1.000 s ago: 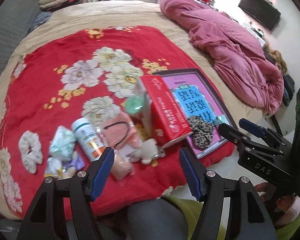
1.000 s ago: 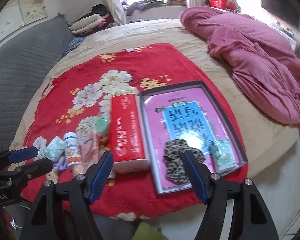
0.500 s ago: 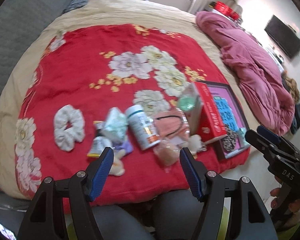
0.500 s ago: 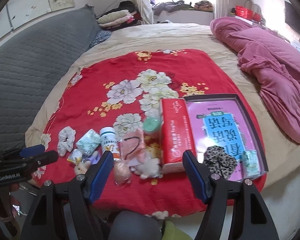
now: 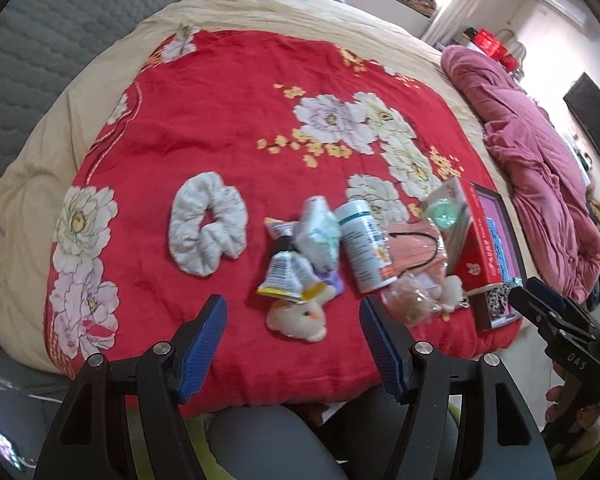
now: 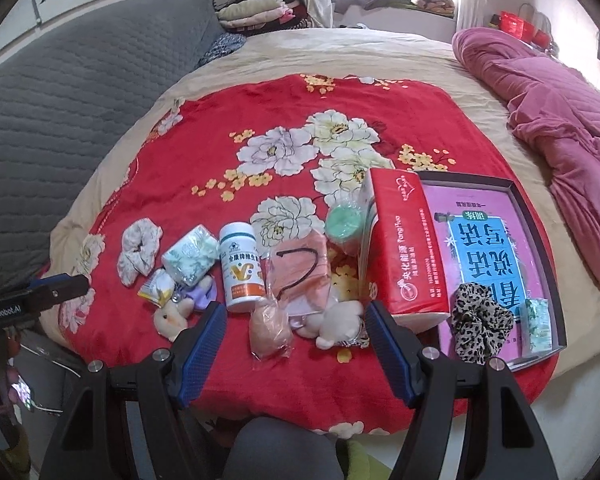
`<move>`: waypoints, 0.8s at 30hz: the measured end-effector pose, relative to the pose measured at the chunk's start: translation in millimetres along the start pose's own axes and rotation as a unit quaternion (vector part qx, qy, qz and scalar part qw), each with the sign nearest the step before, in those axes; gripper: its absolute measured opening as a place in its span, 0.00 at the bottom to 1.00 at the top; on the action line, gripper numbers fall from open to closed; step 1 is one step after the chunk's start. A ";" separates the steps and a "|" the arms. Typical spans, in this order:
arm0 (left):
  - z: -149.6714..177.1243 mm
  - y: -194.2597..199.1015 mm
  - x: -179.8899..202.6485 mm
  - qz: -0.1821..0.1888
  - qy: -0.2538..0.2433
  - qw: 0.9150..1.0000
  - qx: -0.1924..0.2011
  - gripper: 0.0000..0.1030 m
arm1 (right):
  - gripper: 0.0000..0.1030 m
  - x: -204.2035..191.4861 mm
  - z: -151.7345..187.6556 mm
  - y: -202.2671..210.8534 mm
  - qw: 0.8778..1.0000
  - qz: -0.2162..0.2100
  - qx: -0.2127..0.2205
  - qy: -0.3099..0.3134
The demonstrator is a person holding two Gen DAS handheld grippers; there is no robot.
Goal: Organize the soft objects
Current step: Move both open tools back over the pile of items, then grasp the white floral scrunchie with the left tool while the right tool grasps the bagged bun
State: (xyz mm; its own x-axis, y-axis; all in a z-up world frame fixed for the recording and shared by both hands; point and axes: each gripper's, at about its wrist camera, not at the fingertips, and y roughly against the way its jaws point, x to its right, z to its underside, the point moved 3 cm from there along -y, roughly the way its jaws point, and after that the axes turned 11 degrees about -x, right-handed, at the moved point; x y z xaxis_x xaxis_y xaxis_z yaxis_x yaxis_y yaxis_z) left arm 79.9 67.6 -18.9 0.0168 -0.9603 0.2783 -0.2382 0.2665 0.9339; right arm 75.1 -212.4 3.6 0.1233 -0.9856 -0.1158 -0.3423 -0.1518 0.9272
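**Soft things lined up along the near edge of a red blanket**

A red flowered blanket (image 6: 260,112) is spread over a bed, and a row of small things is laid along its near edge. Toward the near left corner a white scrunchie (image 6: 139,249) is seen, lying apart from the rest. Just right of it a pale green tissue pack (image 6: 191,255) rests against a yellow sachet (image 6: 156,291) and a small cream plush toy (image 6: 171,319). A white bottle (image 6: 241,266) with an orange label lies on its side next, touching a pink face mask in clear wrap (image 6: 302,273). Below the mask a peach sponge in a plastic bag (image 6: 269,330) and a second cream plush toy (image 6: 338,323) are placed at the blanket's edge. A green round lid (image 6: 343,226) leans against a red tissue box (image 6: 407,248). At the near right corner a dark shallow tray (image 6: 540,240) holds a pink book, a leopard-print scrunchie (image 6: 480,322) and a small green packet (image 6: 538,322).

The left gripper (image 5: 292,344) is held above the near edge, its jaws apart with nothing between them. The right gripper (image 6: 296,344) is likewise held above the near edge, jaws apart and empty. Each gripper's tip is caught at the side of the other's view.
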 end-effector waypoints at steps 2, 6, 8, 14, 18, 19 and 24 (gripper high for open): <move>0.3 -4.4 -8.2 -0.002 0.008 1.000 0.001 0.68 | 0.69 -2.7 2.1 -7.1 1.000 0.003 -0.003 0.006; -2.3 -15.4 -25.4 -0.006 0.023 1.000 0.000 0.68 | 0.69 -8.7 6.5 -22.0 1.000 0.004 -0.014 0.015; -4.5 -21.3 -31.8 -0.007 0.028 1.000 -0.001 0.68 | 0.69 -13.1 8.7 -29.1 1.000 0.006 -0.019 0.022; -15.3 -41.2 -47.0 -0.011 0.048 0.999 -0.015 0.68 | 0.69 -23.6 12.8 -48.3 0.999 0.006 -0.037 0.039; -22.6 -54.5 -51.3 -0.010 0.053 0.998 -0.022 0.68 | 0.69 -25.9 13.2 -58.2 0.998 0.012 -0.045 0.046; -24.4 -57.1 -51.9 -0.010 0.054 0.998 -0.023 0.68 | 0.69 -26.0 13.3 -60.5 0.998 0.012 -0.047 0.046; -34.1 -71.8 -58.0 -0.012 0.060 0.998 -0.029 0.68 | 0.69 -28.2 11.7 -74.1 0.997 0.020 -0.057 0.052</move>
State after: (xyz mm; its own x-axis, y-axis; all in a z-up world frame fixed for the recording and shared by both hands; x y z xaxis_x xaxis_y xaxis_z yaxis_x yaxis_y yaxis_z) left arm 129.1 107.0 -94.4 0.1392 -0.9506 0.2774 -0.1806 0.2510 0.9510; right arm 86.0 -174.1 -66.0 0.2097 -0.9767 -0.0457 -0.2425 -0.0972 0.9653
